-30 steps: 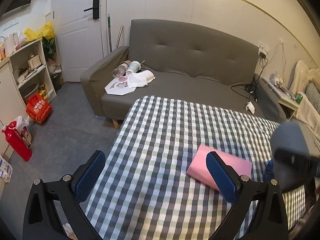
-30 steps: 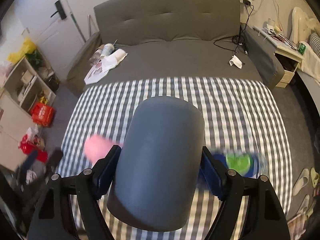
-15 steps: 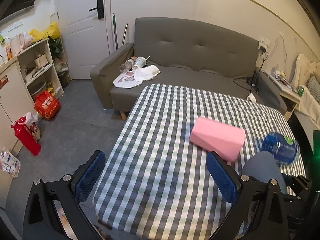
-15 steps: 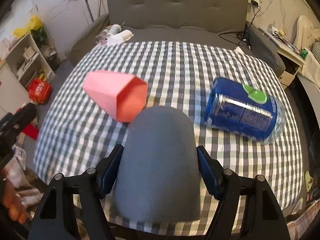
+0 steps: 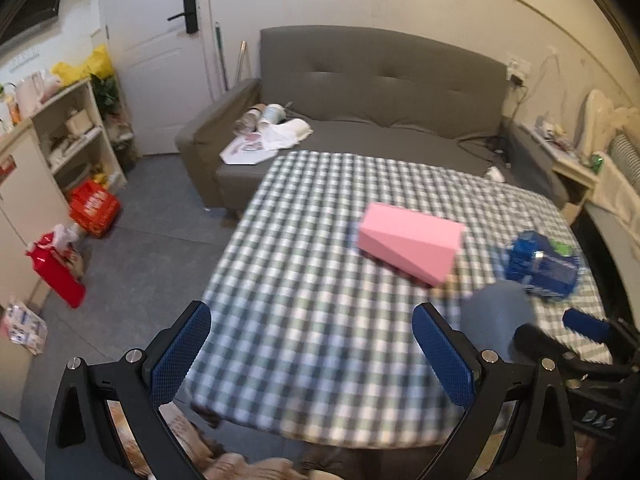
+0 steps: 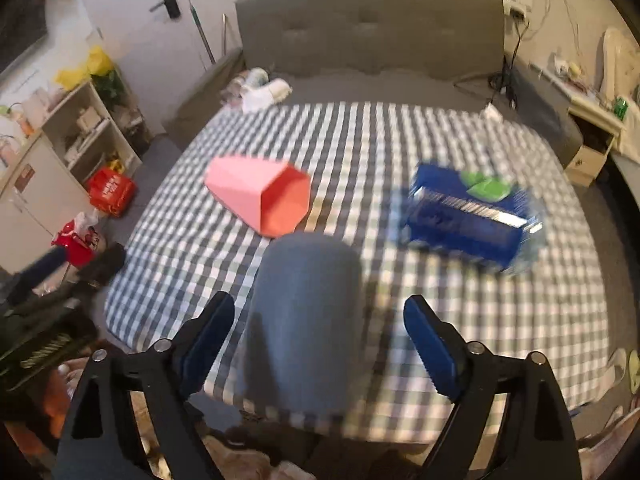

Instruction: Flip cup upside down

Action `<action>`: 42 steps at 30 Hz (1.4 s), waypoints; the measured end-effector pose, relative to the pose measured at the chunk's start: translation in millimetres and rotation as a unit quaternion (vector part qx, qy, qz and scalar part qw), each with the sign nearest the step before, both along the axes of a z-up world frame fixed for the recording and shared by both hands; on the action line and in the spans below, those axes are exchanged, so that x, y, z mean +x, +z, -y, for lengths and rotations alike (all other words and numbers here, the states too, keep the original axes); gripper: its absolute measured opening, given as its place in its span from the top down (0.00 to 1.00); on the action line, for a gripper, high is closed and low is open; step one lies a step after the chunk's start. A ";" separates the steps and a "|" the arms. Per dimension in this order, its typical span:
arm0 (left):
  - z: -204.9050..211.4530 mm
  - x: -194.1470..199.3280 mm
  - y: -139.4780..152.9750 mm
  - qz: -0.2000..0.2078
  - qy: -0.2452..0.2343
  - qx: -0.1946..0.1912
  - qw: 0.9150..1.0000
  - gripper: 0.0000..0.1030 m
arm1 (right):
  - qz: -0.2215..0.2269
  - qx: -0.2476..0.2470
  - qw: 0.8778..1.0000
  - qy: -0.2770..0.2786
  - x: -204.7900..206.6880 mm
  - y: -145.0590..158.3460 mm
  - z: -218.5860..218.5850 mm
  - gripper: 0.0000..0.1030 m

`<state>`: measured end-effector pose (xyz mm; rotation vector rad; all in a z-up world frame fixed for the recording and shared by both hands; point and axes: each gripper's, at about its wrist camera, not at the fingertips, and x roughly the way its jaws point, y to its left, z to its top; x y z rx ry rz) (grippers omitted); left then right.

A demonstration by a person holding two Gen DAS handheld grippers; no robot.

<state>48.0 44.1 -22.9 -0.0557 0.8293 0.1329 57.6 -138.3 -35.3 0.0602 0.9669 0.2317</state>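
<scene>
Far left in the right wrist view: open shelves (image 6: 94, 132), a red bag (image 6: 111, 192) on the floor below. Nearer, the left hand-held gripper (image 5: 316, 354), blue pads spread wide apart, nothing between them, hovering over the near edge of the desk (image 5: 304, 280) with its checked cloth. Behind the desk, a grey sofa (image 5: 380, 92) with cups and white cloth piled at its left end.

On the cloth, left of centre, a pink cup (image 6: 262, 196) lying on its side, open mouth turned toward the near edge. Just beside that mouth, nearer the camera, a grey-blue cup (image 6: 306, 328), closed rounded end up, rim down at the desk's near edge; blurred, so contact with the cloth hard to judge. Flanking it, the right hand-held gripper (image 6: 320, 344), pads parted, a clear gap on the right side, left pad close by but apparently not pressing.

Further right, a blue can (image 6: 470, 216) with a green patch, lying on its side, blurred, apart from both cups.
</scene>
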 end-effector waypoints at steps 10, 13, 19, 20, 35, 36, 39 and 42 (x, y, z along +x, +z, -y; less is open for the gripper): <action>72.6 1.0 8.6 -0.032 -0.070 -0.009 0.997 0.00 | 0.061 -0.068 0.995 -0.026 -21.8 31.4 71.9 0.14; 100.3 7.3 3.1 -0.053 -0.098 0.003 0.994 0.00 | 0.061 -0.052 0.996 -0.048 -22.3 32.4 94.5 0.14; 131.0 24.3 -4.9 -0.093 -0.119 0.030 0.988 0.00 | 0.048 -0.028 0.996 -0.069 -22.9 27.7 116.9 0.14; 132.1 27.4 -6.4 -0.100 -0.120 0.028 0.987 0.00 | 0.046 -0.027 0.996 -0.071 -21.5 26.1 119.1 0.14; 125.3 68.6 -52.0 -0.207 -0.130 -0.048 0.968 0.17 | 0.003 -0.022 0.997 -0.072 4.4 -1.5 123.0 0.14; 125.9 69.8 -53.8 -0.212 -0.134 -0.053 0.967 0.21 | 0.002 -0.022 0.997 -0.071 5.9 -2.1 122.0 0.14; 125.6 72.8 -52.6 -0.219 -0.139 -0.066 0.964 0.25 | -0.001 -0.022 0.997 -0.069 10.7 -4.2 119.8 0.14; 124.1 76.2 -44.5 -0.205 -0.141 -0.062 0.967 0.26 | -0.006 -0.024 0.997 -0.066 14.8 -8.2 117.0 0.14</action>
